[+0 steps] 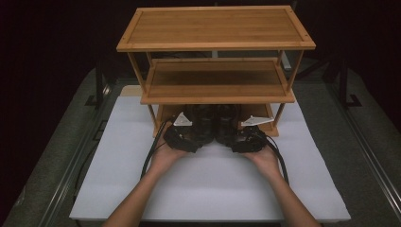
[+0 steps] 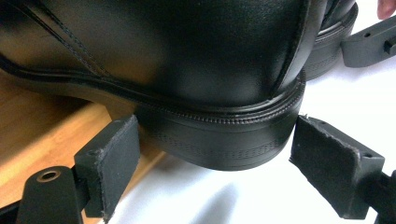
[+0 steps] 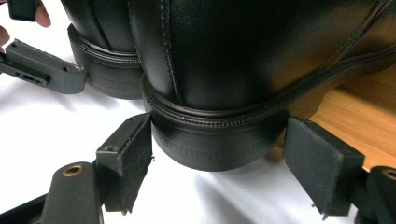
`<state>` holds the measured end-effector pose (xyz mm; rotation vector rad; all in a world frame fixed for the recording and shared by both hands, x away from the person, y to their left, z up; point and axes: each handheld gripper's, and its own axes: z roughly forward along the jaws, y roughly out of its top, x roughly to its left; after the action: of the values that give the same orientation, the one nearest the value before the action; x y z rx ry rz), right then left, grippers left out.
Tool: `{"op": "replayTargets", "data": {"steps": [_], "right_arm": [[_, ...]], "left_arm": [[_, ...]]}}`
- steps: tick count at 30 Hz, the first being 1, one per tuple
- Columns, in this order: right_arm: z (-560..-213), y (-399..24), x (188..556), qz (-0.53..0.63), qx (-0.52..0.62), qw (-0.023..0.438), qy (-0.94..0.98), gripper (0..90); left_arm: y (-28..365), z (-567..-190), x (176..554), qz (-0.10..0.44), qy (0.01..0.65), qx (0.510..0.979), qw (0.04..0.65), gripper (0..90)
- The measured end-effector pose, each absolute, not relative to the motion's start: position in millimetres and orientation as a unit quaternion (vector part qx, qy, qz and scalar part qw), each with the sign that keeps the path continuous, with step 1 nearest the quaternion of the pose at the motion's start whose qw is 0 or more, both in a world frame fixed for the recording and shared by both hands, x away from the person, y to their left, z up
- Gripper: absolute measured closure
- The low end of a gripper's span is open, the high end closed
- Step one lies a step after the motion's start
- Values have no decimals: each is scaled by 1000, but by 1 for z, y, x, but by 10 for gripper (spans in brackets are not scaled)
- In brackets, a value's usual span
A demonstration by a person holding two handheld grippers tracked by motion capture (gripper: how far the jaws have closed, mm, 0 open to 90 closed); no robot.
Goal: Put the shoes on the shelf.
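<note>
White desk (image 1: 208,189) in a dark room, wooden shelf (image 1: 215,28) mid-frame. Left gripper (image 1: 185,137) clenches one black shoe's heel (image 2: 224,144); right gripper (image 1: 246,140) clenches the other shoe's (image 3: 215,144).

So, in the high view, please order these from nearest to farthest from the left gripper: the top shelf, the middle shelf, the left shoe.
1. The left shoe, directly at the left gripper, its heel between the jaws.
2. The middle shelf, just behind and above the shoes.
3. The top shelf, highest on the rack and farthest back.
</note>
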<state>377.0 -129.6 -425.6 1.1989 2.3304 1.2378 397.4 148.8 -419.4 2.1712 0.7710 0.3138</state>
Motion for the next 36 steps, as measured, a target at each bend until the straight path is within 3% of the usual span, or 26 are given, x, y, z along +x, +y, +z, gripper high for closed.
{"op": "replayTargets", "data": {"steps": [30, 32, 33, 35, 36], "right_arm": [[-439, -118, 433, 393, 423, 165, 800, 243], [-441, -117, 436, 391, 427, 164, 799, 243], [-442, -117, 437, 391, 427, 164, 798, 242], [-444, -117, 438, 386, 429, 161, 800, 242], [-445, -117, 438, 384, 429, 161, 802, 241]], "left_arm": [[140, -438, 456, 140, 325, 861, 365, 155], [141, -438, 463, 154, 293, 874, 356, 155], [138, -440, 459, 140, 323, 864, 361, 155], [137, -441, 460, 141, 319, 868, 354, 154], [145, -437, 476, 186, 209, 902, 328, 154]]}}
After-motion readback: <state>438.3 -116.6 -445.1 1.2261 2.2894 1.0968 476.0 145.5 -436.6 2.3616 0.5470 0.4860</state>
